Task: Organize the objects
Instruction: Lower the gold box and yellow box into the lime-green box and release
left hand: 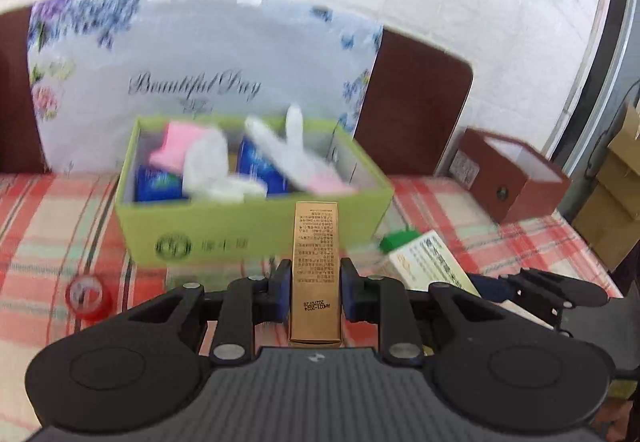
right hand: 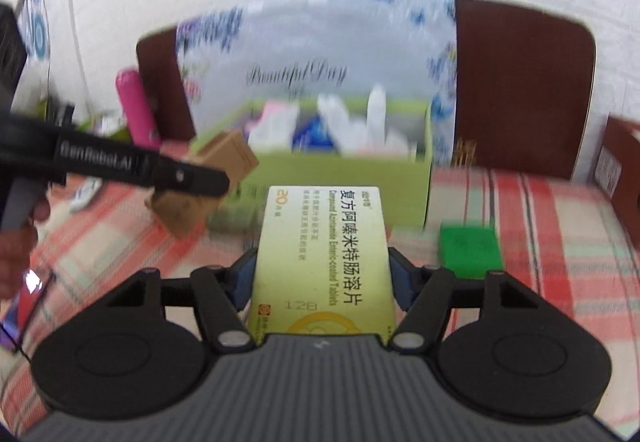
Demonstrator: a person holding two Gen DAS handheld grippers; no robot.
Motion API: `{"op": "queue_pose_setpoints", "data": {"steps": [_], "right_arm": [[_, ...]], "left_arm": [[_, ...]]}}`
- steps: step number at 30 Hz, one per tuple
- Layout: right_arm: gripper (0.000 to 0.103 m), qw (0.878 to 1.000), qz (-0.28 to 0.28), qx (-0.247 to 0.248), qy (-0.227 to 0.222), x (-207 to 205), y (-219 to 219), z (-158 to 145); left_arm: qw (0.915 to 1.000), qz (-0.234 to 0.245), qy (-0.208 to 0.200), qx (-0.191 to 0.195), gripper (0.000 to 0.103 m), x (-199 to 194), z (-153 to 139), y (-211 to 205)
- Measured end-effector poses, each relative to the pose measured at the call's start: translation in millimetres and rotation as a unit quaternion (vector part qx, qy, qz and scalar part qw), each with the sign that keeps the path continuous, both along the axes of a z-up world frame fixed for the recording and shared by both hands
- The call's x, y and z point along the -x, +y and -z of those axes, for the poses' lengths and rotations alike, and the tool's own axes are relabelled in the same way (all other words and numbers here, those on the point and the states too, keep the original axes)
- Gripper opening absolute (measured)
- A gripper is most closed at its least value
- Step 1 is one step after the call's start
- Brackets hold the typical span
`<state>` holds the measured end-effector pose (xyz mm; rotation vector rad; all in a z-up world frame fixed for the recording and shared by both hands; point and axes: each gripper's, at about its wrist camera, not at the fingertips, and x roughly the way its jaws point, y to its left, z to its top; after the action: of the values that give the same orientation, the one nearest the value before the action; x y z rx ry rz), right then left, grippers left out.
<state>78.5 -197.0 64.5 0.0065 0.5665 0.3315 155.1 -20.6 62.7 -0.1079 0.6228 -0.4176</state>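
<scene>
In the left wrist view my left gripper (left hand: 316, 270) is shut on a slim golden carton (left hand: 316, 242) that stands upright between the pads. Just beyond it sits a green open box (left hand: 256, 230) filled with blue, pink and white packets. In the right wrist view my right gripper (right hand: 323, 262) is shut on a pale yellow medicine box (right hand: 324, 254), with a pad pressed on each long side. The green box (right hand: 348, 177) lies straight ahead of it. The left gripper (right hand: 208, 177) with the golden carton (right hand: 228, 157) reaches in from the left. The right gripper (left hand: 504, 288) shows low at the right of the left wrist view.
A red plaid cloth (left hand: 48, 226) covers the surface. A red tape roll (left hand: 89, 296) lies front left, a green block (right hand: 470, 252) right of the green box, a brown open box (left hand: 516, 177) far right. A floral bag (left hand: 200, 61) stands behind. A pink tube (right hand: 136, 109) is back left.
</scene>
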Motion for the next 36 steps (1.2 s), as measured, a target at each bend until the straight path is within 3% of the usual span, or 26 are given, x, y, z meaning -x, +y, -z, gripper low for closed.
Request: {"op": "queue_pose_setpoints", "data": {"steps": [4, 8, 14, 15, 16, 17, 19, 22, 25, 30, 36], "right_arm": [[0.065, 0.999, 0.018, -0.021, -0.045, -43, -2, -31], [0.065, 0.996, 0.046, -0.025, -0.075, -95, -1, -43], [0.069, 0.994, 0.062, -0.014, -0.085, -161, 2, -21], [0.076, 0.996, 0.052, -0.002, -0.079, -170, 4, -12], [0.091, 0.997, 0.048, 0.014, -0.066, -177, 7, -2], [0.092, 0.997, 0.053, 0.034, -0.053, -180, 11, 6], [0.092, 0.995, 0.056, 0.062, -0.059, -173, 14, 21], [0.102, 0.993, 0.06, 0.069, -0.081, -155, 14, 32], [0.102, 0.993, 0.055, 0.068, -0.079, -150, 15, 36], [0.103, 0.993, 0.061, 0.054, -0.09, -139, 13, 15], [0.103, 0.991, 0.059, 0.014, -0.119, -90, 0, -14]], "left_arm": [[0.9992, -0.013, -0.037, 0.008, 0.025, -33, -32, -6], [0.9983, -0.026, -0.051, 0.015, 0.025, -73, -49, -10], [0.998, -0.05, -0.036, 0.011, 0.027, -135, -29, -4], [0.9979, -0.054, -0.035, 0.005, 0.041, -143, -20, -3], [0.9976, -0.063, -0.028, -0.004, 0.055, -148, -11, -2], [0.9967, -0.077, -0.021, -0.013, 0.075, -150, -3, 0], [0.9955, -0.092, -0.022, -0.009, 0.077, -144, 9, 9], [0.9953, -0.094, -0.022, 0.006, 0.078, -136, 22, 20], [0.9952, -0.096, -0.016, 0.0, 0.079, -133, 25, 19], [0.9955, -0.091, -0.024, -0.004, 0.079, -117, 13, 17], [0.9947, -0.096, -0.037, -0.008, 0.083, -69, -8, 18]]}}
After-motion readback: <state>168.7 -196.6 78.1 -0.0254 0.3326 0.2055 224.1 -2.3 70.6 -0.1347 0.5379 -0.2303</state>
